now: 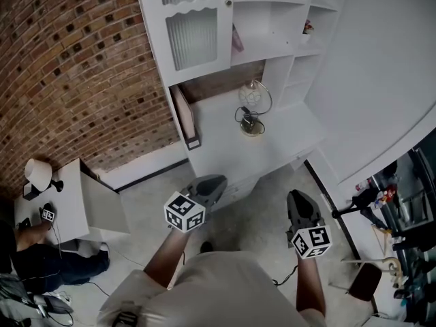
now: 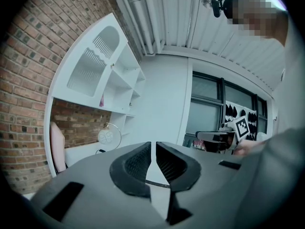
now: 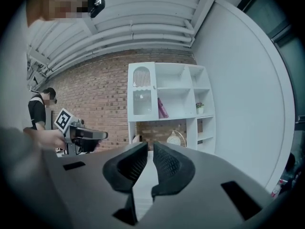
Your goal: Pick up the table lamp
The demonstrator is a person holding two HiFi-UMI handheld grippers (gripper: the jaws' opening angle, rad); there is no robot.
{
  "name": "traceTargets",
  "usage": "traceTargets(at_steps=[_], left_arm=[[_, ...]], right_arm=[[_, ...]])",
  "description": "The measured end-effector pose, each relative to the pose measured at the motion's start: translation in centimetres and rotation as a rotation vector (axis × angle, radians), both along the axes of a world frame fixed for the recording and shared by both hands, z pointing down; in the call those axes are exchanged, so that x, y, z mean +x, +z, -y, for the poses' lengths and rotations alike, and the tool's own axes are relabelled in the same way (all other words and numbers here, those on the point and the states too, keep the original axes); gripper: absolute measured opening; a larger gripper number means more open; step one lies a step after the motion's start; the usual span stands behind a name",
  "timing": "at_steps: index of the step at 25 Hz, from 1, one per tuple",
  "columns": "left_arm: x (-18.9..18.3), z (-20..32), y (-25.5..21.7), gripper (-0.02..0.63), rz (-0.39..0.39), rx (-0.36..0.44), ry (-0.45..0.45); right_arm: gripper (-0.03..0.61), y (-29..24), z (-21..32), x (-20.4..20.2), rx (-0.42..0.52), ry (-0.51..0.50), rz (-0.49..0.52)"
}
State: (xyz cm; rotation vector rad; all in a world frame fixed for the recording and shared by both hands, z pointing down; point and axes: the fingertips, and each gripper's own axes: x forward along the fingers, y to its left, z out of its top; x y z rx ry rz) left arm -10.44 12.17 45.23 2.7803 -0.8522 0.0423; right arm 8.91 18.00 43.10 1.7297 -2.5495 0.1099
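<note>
A table lamp point(image 1: 253, 107) with a round globe inside a thin metal ring stands on the white desk point(image 1: 218, 138) under the shelves. It shows small and far in the left gripper view point(image 2: 108, 136) and in the right gripper view point(image 3: 175, 138). My left gripper point(image 1: 216, 181) point(image 2: 153, 144) is held level in front of the desk, well short of the lamp, its jaws a narrow slit apart with nothing between them. My right gripper point(image 1: 300, 196) point(image 3: 150, 144) hovers to the right at the same distance, its jaws also slightly apart and empty.
The white shelf unit point(image 1: 204, 26) above the desk holds a pink book point(image 1: 236, 38) and a small plant point(image 1: 308, 26). A pink board point(image 1: 185, 118) leans at the desk's left end. At far left a low white table point(image 1: 75, 203) carries a white-shaded lamp point(image 1: 37, 174), with a seated person point(image 1: 54, 261) beside it.
</note>
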Motion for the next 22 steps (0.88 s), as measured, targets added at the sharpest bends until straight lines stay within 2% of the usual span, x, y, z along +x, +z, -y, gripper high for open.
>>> traceTargets(at_steps=[10,14,22], left_arm=[[1.1,-1.0,-0.2,0.142,-0.002,0.0,-0.012],[1.6,-1.4,0.3,0.159,0.012,-0.008,-0.016],[2.7,-2.2,0.7,0.158,0.017,-0.006,-0.046]], right_arm=[[0.126,-0.3,-1.0,1.7,0.009,-0.019,0.03],[0.163,-0.1,-1.2,1.9,0.004,-0.038,0.031],[0.166,1.2,-1.6,3.5,-0.023,-0.053,0.026]])
